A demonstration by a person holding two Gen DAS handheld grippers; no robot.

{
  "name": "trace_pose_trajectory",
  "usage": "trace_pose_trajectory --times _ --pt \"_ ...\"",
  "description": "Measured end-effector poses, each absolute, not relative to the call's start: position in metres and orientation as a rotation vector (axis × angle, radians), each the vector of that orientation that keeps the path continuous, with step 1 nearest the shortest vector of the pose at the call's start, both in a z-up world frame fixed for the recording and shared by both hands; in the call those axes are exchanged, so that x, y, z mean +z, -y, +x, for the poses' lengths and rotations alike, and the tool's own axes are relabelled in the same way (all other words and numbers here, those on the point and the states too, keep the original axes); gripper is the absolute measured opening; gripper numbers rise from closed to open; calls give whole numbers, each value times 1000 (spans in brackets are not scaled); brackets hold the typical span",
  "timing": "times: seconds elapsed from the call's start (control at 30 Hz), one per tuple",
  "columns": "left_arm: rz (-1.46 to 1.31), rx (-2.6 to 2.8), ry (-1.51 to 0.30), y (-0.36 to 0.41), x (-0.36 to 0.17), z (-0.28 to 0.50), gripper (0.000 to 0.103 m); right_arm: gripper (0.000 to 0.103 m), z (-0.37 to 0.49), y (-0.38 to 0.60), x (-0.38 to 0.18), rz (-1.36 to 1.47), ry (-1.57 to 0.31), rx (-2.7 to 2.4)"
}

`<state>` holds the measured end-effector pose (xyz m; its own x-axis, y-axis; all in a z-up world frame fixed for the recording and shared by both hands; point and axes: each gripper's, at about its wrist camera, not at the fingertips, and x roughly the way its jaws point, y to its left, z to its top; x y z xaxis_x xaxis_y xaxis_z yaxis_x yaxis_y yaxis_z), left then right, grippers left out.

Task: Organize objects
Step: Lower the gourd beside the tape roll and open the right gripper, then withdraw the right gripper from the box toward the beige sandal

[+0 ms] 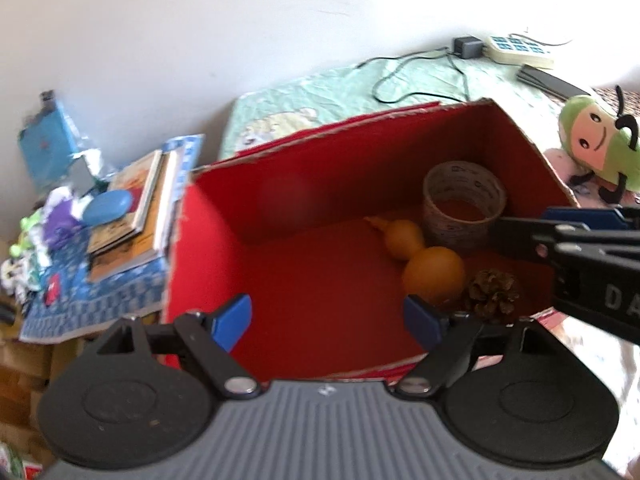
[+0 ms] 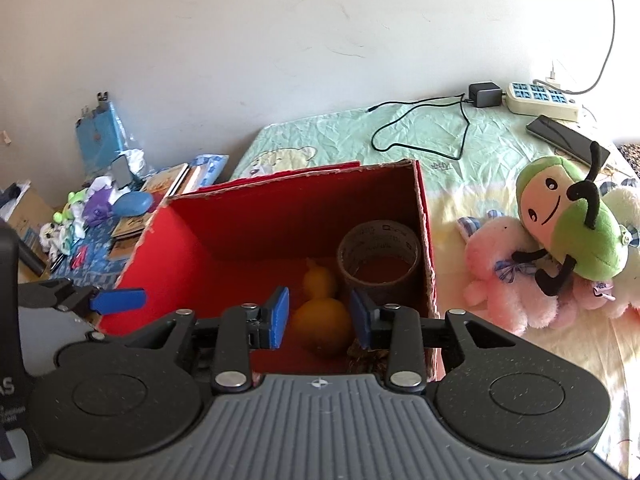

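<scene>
Three items, a gourd [image 2: 320,320], tape roll [image 2: 378,256] and pine cone [image 1: 494,292], lie in the red box [image 2: 240,220] ahead of both empty, open grippers: left gripper [image 1: 328,320], right gripper [image 2: 319,318]. Next, likely fetch the green plush [image 2: 572,216], right of the right gripper.

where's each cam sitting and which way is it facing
Left wrist: sits on the left tool, looking forward and down into the red box from its near left side; its own open blue-padded fingers show, and the right tool's tip enters from the right.
Right wrist: sits on the right tool, looking into the box over its near right edge; its open fingers show, with the left tool's tip at left.
Shared: the box, orange gourd, tape roll, green plush, power strip.
</scene>
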<state>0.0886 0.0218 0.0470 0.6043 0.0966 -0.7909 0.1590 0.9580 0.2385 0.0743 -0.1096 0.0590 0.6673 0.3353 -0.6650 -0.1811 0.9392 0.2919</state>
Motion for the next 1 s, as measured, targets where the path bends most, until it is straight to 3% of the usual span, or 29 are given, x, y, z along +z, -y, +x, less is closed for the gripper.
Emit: trace_pose_trajectory --times 0.27,0.5,1.0 --pt "264 46 -906 -24 59 64 85 38 54 114 59 221 -795 334" --pt "214 102 -925 -29 64 47 87 52 38 121 59 233 -765 347" --pt "156 163 -979 -31 51 15 92 51 18 123 48 254 -822 450"
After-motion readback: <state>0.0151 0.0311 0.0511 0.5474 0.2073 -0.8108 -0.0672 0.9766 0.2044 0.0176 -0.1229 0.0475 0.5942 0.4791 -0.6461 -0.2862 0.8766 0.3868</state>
